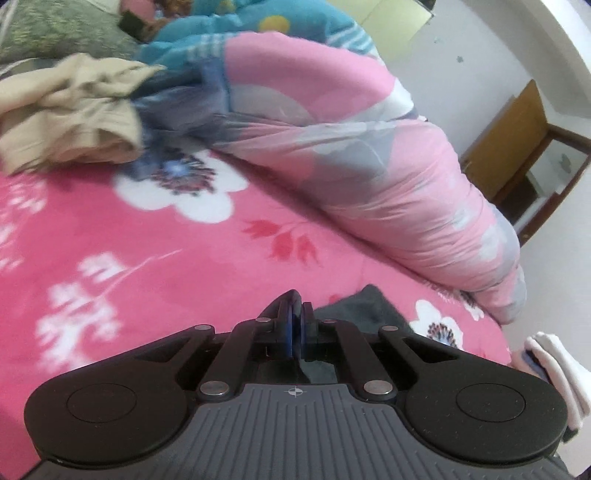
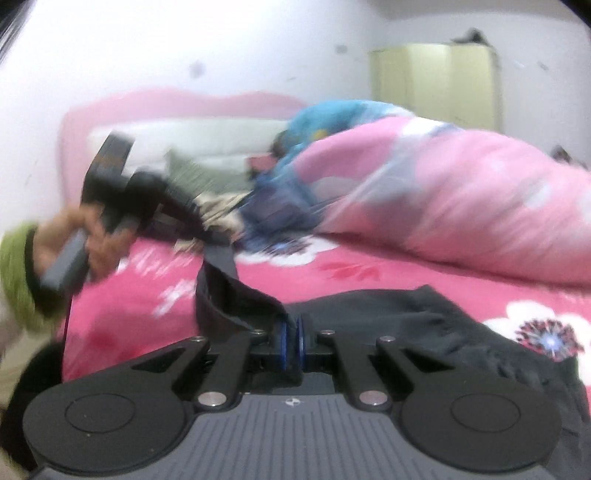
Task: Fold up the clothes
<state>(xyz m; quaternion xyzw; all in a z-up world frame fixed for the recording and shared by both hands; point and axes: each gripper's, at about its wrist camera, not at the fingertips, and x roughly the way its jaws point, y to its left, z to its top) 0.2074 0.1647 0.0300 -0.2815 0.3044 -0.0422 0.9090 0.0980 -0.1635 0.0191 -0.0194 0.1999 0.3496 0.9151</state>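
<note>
A dark grey garment (image 2: 406, 314) lies on the pink floral bed sheet (image 2: 424, 273). In the right wrist view my right gripper (image 2: 291, 326) is shut on one edge of it, and the cloth rises in a taut band (image 2: 229, 291) to the left. That band ends at my left gripper (image 2: 216, 240), which a hand (image 2: 88, 236) in a green sleeve holds up over the bed. In the left wrist view the left gripper (image 1: 297, 304) is shut, with dark cloth (image 1: 369, 306) showing just behind and under its fingers.
A crumpled beige garment (image 1: 66, 110) lies at the far left of the bed. A rolled pink quilt (image 1: 369, 166) and a blue quilt (image 1: 258, 22) fill the right side. A wardrobe (image 2: 436, 81) stands by the wall, and a wooden cabinet (image 1: 517, 129) past the bed.
</note>
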